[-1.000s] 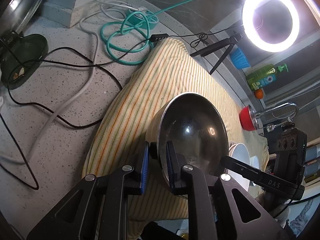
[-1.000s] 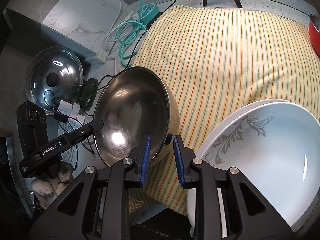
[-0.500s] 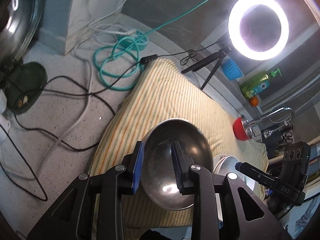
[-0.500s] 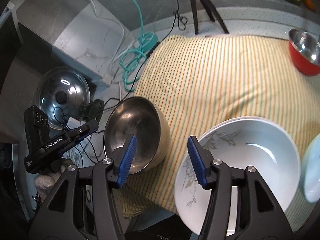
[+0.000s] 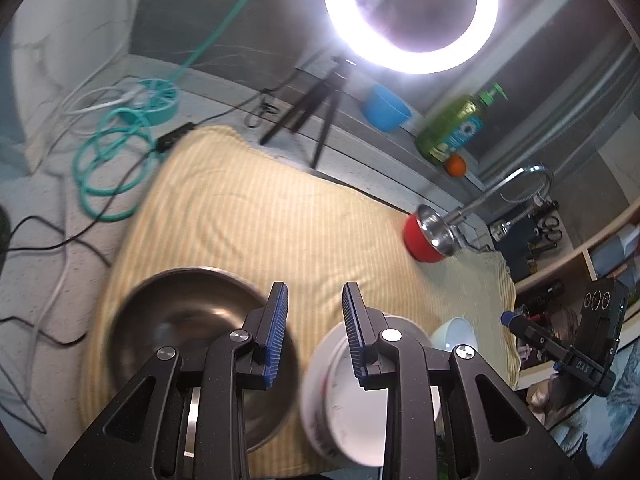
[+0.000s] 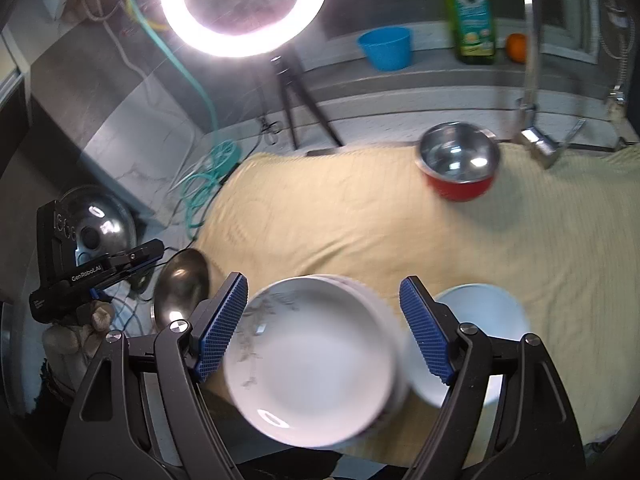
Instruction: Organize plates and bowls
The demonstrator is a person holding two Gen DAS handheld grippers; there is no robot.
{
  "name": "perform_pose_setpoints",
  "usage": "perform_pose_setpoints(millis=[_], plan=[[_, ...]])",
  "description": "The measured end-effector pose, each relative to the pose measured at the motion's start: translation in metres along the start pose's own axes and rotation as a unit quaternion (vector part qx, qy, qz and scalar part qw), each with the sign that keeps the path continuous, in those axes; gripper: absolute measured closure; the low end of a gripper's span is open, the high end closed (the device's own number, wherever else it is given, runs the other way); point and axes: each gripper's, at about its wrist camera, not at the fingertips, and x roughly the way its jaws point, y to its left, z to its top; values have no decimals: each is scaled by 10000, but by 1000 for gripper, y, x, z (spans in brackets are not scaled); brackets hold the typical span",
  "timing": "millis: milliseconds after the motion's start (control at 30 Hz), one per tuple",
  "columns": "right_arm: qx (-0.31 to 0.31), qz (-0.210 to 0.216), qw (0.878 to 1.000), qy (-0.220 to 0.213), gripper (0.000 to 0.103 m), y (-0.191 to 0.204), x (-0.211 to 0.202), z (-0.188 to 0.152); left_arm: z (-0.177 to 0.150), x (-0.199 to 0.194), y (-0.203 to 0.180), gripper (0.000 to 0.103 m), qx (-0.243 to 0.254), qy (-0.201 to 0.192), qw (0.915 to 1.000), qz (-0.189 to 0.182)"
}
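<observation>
A large steel bowl (image 5: 192,340) sits upright on the left end of the yellow striped cloth (image 5: 280,220), with nothing touching it. My left gripper (image 5: 314,332) hangs above the cloth just right of that bowl, open and empty. A stack of white bowls with a grey leaf pattern (image 6: 316,364) stands at the cloth's near edge. My right gripper (image 6: 324,328) hovers above the stack with its jaws opening wide, and the pads touch nothing. A smaller white bowl (image 6: 480,320) stands right of the stack. A red bowl with a steel inside (image 6: 460,168) sits at the far right.
A ring light on a tripod (image 5: 408,12) stands behind the cloth. A blue cup (image 6: 386,46), a green soap bottle (image 6: 466,8) and an orange (image 6: 516,46) line the back ledge beside the tap (image 6: 536,80). Coiled teal cable (image 5: 112,160) and cords lie on the counter to the left.
Both grippers let go of the steel bowl's rim, opened, and rose up and back. The bowl now rests on the cloth. The right gripper swung over the white bowl stack.
</observation>
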Motion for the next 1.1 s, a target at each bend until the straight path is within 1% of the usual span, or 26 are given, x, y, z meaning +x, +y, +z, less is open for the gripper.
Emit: perform_pose_setpoints(millis=[200, 300, 367, 433, 567, 600, 667, 733, 800, 867, 933, 1100], plan=[[225, -244, 9993, -186, 22, -63, -28, 16, 9, 39, -54, 77, 387, 158, 9989, -199], [303, -311, 9987, -253, 22, -95, -32, 26, 13, 63, -78, 77, 469, 246, 9982, -284], [372, -293, 9986, -217, 22, -118, -29, 37, 17, 82, -92, 77, 454, 344, 9978, -349], [465, -181, 9986, -176, 22, -138, -25, 45, 22, 100, -107, 77, 459, 413, 9971, -446], [673, 14, 9976, -128, 23, -172, -13, 66, 31, 134, -131, 77, 467, 489, 9965, -485], [691, 47, 9975, -121, 24, -179, -9, 71, 34, 141, -134, 77, 438, 501, 9967, -462], [710, 110, 9974, -46, 32, -189, 3, 80, 40, 158, -140, 77, 364, 538, 9969, -445], [790, 239, 9965, 97, 38, -198, 18, 89, 45, 172, -145, 77, 336, 563, 9971, -385], [819, 358, 9957, 225, 41, -205, 34, 96, 50, 184, -146, 77, 296, 615, 9971, -338], [788, 404, 9956, 313, 46, -205, 46, 99, 53, 197, -147, 77, 212, 686, 9968, -344], [803, 508, 9945, 436, 50, -208, 60, 104, 57, 205, -146, 77, 151, 707, 9969, -299], [890, 669, 9918, 634, 52, -213, 89, 113, 63, 224, -142, 77, -96, 833, 9961, -283]])
